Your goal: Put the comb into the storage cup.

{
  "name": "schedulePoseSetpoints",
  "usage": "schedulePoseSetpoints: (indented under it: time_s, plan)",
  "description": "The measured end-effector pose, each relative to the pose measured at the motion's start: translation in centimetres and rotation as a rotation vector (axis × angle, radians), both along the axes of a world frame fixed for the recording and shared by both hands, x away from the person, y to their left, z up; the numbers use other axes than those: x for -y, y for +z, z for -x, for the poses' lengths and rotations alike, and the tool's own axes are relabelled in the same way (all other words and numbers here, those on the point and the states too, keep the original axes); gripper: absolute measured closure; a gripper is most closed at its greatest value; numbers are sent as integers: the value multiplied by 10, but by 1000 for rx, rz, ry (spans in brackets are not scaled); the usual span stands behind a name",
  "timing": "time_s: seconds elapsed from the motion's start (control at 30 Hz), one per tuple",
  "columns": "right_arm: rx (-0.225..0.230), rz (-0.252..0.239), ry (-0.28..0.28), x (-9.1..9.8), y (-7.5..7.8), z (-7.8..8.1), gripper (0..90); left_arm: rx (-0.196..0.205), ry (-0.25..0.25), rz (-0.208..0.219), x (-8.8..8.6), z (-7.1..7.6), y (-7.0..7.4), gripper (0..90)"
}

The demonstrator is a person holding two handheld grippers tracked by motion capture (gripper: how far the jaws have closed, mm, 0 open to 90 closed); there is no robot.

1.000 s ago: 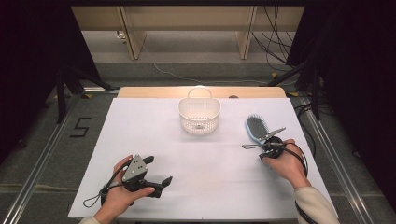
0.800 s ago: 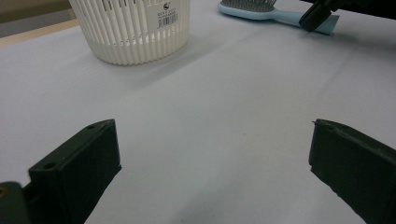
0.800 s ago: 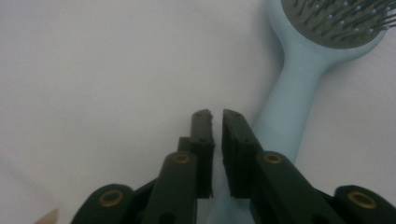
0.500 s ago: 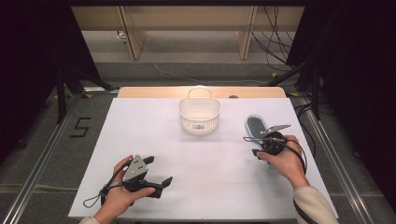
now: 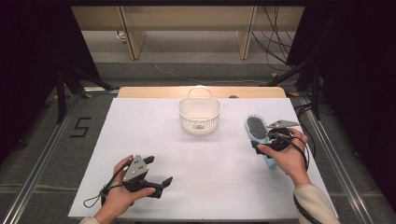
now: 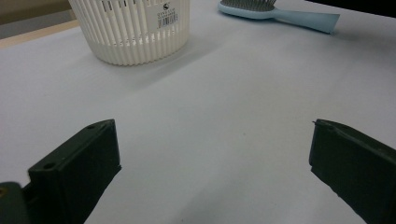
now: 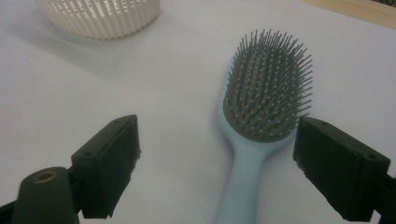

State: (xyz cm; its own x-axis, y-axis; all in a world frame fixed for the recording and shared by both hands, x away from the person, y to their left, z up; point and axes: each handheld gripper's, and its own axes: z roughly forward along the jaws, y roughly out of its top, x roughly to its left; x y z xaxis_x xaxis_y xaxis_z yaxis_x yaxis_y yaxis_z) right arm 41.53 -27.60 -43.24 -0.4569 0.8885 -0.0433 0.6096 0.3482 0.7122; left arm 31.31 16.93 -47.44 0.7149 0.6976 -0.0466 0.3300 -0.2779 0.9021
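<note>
The left gripper (image 5: 156,173) rests near the table's (image 5: 140,126) front edge, jaws wide apart and empty. The white ribbed plastic basket (image 5: 199,115) stands mid-table; whether it holds anything cannot be told. The right gripper (image 7: 217,163), nearer, has just been opening and straddles the pale blue paddle hairbrush (image 7: 261,112), untouched, long axis running away between the jaws

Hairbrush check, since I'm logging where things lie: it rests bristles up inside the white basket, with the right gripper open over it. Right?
Not inside. The hairbrush lies bristles up on the table beside the basket, as the high view shows. The right gripper is open over it.
</note>
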Motion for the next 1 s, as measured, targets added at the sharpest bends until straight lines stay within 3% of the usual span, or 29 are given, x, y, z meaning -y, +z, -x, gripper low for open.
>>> schedulePoseSetpoints:
  time_s: [0.47, 0.6, 0.8, 1.0]
  plan:
    - [-39, -3, -33, 4, -2, -12, 141, -4, -2, -2, 0, -1, -1, 12]
    - [-85, 22, -34, 4, -2, -16, 146, -6, -5, 1, 0, -1, -1, 13]
    - [-119, 36, -49, 4, -1, -25, 154, 3, -10, -4, 1, 0, 0, 13]
    - [-204, 82, -60, 3, -6, -36, 158, 5, -17, -3, 2, 0, 1, 12]
